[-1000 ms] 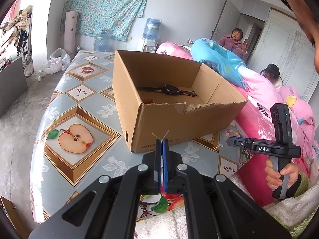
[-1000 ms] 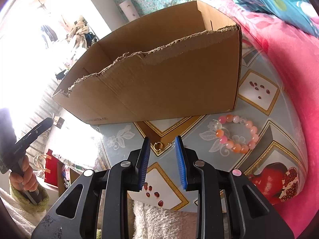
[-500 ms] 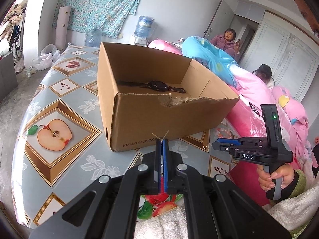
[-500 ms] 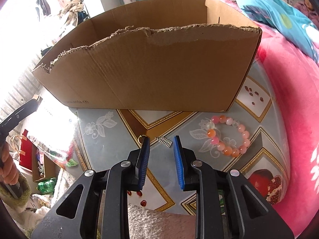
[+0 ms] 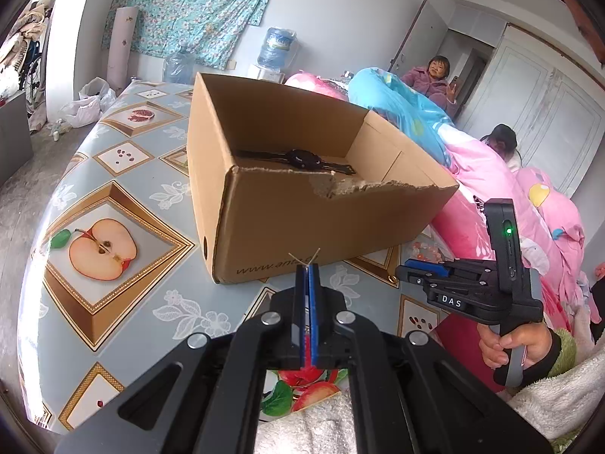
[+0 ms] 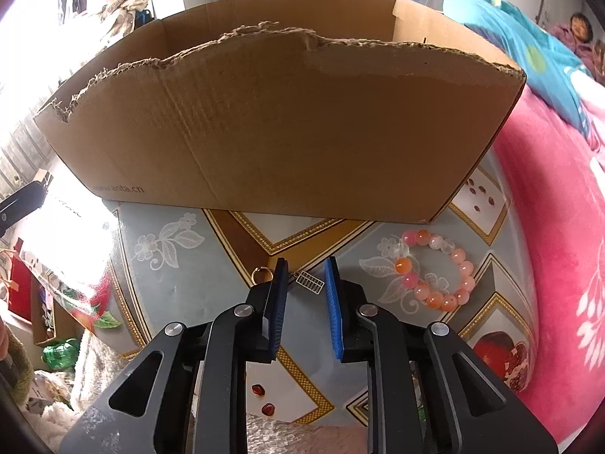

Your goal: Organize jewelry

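Note:
My left gripper point(image 5: 308, 265) is shut, and two thin gold wire ends stick out past its tips. Beyond it stands the torn cardboard box point(image 5: 302, 204) with a black watch point(image 5: 302, 159) lying inside. My right gripper point(image 6: 307, 265) points down at the table in front of the box point(image 6: 283, 132), its jaws closing. A small silver charm point(image 6: 311, 279) lies between its fingertips, untouched by the pads. A gold ring point(image 6: 262, 273) sits just outside the left fingertip. A pink and orange bead bracelet point(image 6: 435, 272) lies to the right. In the left wrist view a hand holds the right gripper point(image 5: 410, 270).
The table point(image 5: 124, 174) has a fruit-patterned cover and a rounded near edge. Pink and blue bedding point(image 5: 472, 159) is heaped along the right side of the table, with two people beyond it. Water bottles point(image 5: 278, 47) stand by the far wall.
My right gripper has swung to face the box front, sunk toward the table over the charm and ring, and narrowed its jaws. The left gripper stays shut on the gold wire.

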A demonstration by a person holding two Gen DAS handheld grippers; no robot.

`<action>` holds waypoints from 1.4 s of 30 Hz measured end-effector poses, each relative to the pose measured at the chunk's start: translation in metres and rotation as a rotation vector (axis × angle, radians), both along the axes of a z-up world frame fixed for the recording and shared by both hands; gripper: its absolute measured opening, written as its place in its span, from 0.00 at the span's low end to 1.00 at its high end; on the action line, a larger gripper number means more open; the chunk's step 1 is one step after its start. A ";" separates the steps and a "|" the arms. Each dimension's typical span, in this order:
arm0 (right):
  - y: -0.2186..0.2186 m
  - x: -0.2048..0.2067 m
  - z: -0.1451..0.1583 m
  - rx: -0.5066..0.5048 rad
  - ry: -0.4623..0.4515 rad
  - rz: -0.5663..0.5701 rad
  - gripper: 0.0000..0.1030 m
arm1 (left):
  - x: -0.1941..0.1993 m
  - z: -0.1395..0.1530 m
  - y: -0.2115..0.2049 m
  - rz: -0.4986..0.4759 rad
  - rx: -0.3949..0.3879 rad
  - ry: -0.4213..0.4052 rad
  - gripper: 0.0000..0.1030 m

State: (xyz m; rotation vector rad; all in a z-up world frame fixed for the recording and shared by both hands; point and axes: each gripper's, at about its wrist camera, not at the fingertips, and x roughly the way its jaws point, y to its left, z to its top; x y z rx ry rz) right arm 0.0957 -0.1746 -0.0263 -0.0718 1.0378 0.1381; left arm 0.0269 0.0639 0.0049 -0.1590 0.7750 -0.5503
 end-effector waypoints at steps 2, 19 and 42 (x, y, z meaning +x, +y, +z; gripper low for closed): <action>0.001 0.001 -0.001 0.001 0.002 0.000 0.10 | 0.000 0.000 0.000 0.000 0.001 -0.001 0.01; -0.041 0.002 0.015 0.049 0.023 0.061 0.13 | -0.001 -0.006 -0.002 0.003 -0.001 0.007 0.01; -0.046 0.012 0.020 0.042 0.116 0.100 0.00 | -0.009 -0.002 -0.001 0.010 0.002 -0.011 0.01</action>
